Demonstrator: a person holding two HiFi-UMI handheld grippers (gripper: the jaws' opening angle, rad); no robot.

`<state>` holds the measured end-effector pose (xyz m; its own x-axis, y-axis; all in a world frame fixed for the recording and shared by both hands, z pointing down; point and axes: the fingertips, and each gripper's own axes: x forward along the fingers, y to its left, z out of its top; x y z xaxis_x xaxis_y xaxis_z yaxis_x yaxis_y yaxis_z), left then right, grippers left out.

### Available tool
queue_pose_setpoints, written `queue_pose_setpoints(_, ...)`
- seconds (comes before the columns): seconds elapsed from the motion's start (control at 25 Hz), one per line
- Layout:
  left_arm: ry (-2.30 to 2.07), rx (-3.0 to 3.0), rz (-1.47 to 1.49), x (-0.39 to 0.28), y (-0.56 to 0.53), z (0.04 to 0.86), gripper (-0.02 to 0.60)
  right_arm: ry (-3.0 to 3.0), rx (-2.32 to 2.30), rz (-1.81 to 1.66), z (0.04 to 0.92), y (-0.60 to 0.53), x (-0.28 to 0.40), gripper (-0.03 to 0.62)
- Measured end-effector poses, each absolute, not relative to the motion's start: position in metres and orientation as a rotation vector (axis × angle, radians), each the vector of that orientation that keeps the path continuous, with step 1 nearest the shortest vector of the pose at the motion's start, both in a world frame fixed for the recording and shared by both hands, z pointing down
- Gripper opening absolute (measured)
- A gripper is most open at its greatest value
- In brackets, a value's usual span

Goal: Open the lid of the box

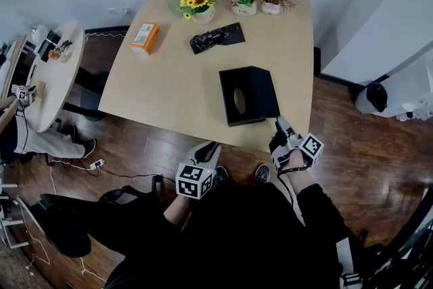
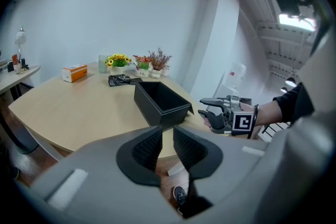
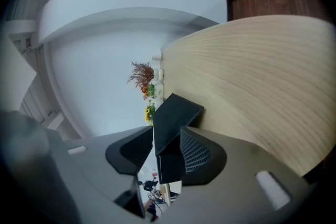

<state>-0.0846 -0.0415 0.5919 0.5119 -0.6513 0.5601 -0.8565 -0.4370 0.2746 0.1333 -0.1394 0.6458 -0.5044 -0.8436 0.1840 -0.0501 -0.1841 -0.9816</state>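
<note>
A black box (image 1: 260,88) stands on the wooden table (image 1: 169,91) near its front edge. In the left gripper view the box (image 2: 157,110) is open at the top and its inside is dark, with a thin black lid flap (image 2: 195,108) sticking out at its near right corner. My right gripper (image 1: 279,124) is at that corner. In the right gripper view the black lid (image 3: 176,113) stands between the spread jaws of the right gripper (image 3: 167,132), with a gap on one side. My left gripper (image 1: 211,147) hangs below the table edge, shut and empty (image 2: 167,131). It faces the right gripper (image 2: 210,106).
At the back of the table are an orange carton (image 1: 145,37), a black bundle (image 1: 216,37) and three flower pots (image 1: 198,3). A round side table (image 1: 51,71) with small items stands to the left, and white furniture (image 1: 385,30) to the right.
</note>
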Motion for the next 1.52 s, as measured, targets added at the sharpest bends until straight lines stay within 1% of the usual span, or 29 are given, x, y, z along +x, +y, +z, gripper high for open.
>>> queue_pose_setpoints(0.2, -1.200, 2.311, 0.460, -0.071, -0.049, 0.575, 0.048, 1.898, -1.165, -1.576, 0.603, -0.121, 0.125, 0.161)
queue_pose_setpoints(0.32, -1.182, 2.353, 0.444, -0.064, -0.052, 0.566, 0.048, 2.084, -1.279, -1.464, 0.585, -0.110, 0.122, 0.092)
queue_pose_setpoints(0.4, -1.176, 2.358, 0.436, -0.062, -0.052, 0.563, 0.048, 2.216, -1.289, -1.352, 0.567, -0.105, 0.116, 0.064)
queue_pose_setpoints(0.64, -1.178, 2.361, 0.431, -0.063, -0.050, 0.559, 0.048, 2.587, -1.391, -0.981, 0.546, -0.093, 0.102, 0.060)
queue_pose_setpoints(0.72, -1.209, 2.386, 0.450, -0.064, -0.052, 0.555, 0.049, 2.735, -1.480, -0.743, 0.538, -0.093, 0.098, 0.060)
queue_pose_setpoints(0.8, -1.253, 2.449, 0.506, -0.064, -0.056, 0.547, 0.048, 2.882, -1.572, -0.426, 0.527, -0.092, 0.092, 0.040)
queue_pose_setpoints(0.88, -1.277, 2.526, 0.574, -0.060, -0.059, 0.537, 0.048, 2.983, -1.599, -0.158, 0.517, -0.091, 0.083, 0.034)
queue_pose_setpoints(1.08, -1.267, 2.632, 0.648, -0.048, -0.061, 0.523, 0.049, 3.157, -1.634, 0.322, 0.500, -0.090, 0.065, 0.029)
queue_pose_setpoints(1.12, -1.269, 2.637, 0.649, -0.048, -0.061, 0.522, 0.048, 3.154, -1.635, 0.383, 0.494, -0.090, 0.061, 0.007)
queue_pose_setpoints(1.16, -1.276, 2.638, 0.644, -0.048, -0.062, 0.520, 0.049, 3.143, -1.632, 0.429, 0.487, -0.091, 0.058, 0.002)
queue_pose_setpoints(1.4, -1.392, 2.689, 0.567, -0.052, -0.069, 0.492, 0.048, 3.075, -1.613, 0.574, 0.447, -0.089, 0.050, 0.002)
queue_pose_setpoints(1.52, -1.474, 2.719, 0.480, -0.057, -0.076, 0.469, 0.048, 3.019, -1.593, 0.608, 0.426, -0.089, 0.048, 0.002)
